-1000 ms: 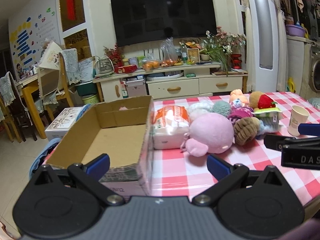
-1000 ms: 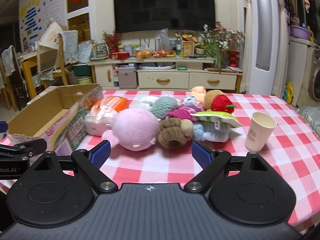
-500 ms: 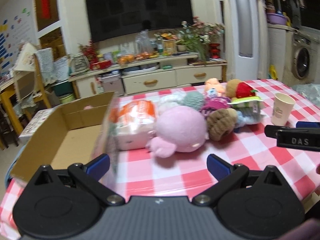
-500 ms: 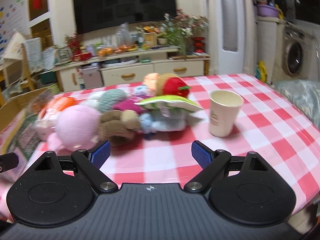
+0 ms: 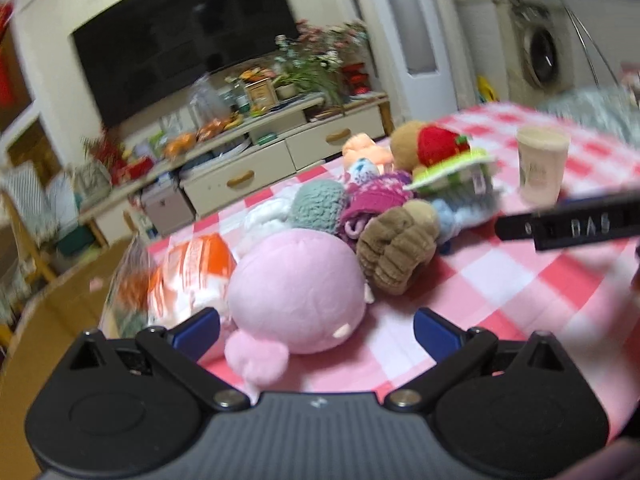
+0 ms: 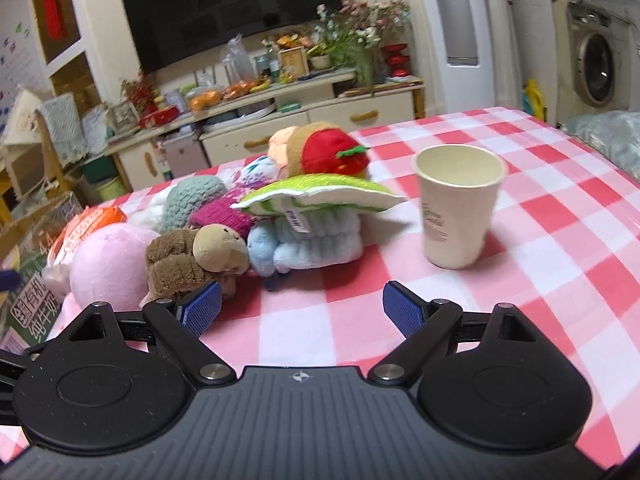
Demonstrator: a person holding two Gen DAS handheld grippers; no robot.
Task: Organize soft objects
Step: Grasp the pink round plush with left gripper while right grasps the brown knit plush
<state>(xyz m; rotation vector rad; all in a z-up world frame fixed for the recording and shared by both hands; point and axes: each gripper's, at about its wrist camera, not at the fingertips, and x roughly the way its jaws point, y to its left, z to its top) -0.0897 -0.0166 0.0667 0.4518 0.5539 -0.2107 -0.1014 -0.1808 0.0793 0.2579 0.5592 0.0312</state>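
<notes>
Directly ahead of the left gripper point(image 5: 316, 330), jaws spread wide, lay the round pink plush toy point(image 5: 298, 290); the right gripper point(image 6: 302, 306), also spread, stood farther off.

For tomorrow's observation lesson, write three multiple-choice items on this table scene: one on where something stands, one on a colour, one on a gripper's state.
1. The paper cup stands: A) right of the soft toys B) inside the cardboard box C) on the pink plush
2. The round plush nearest the left gripper is: A) green B) pink C) black
3. The right gripper is: A) shut on the cup B) shut on a toy C) open, holding nothing

Answers: 1 A, it stands apart on the checked cloth; 2 B, its body is pale pink; 3 C, its fingers stand wide apart.
</notes>
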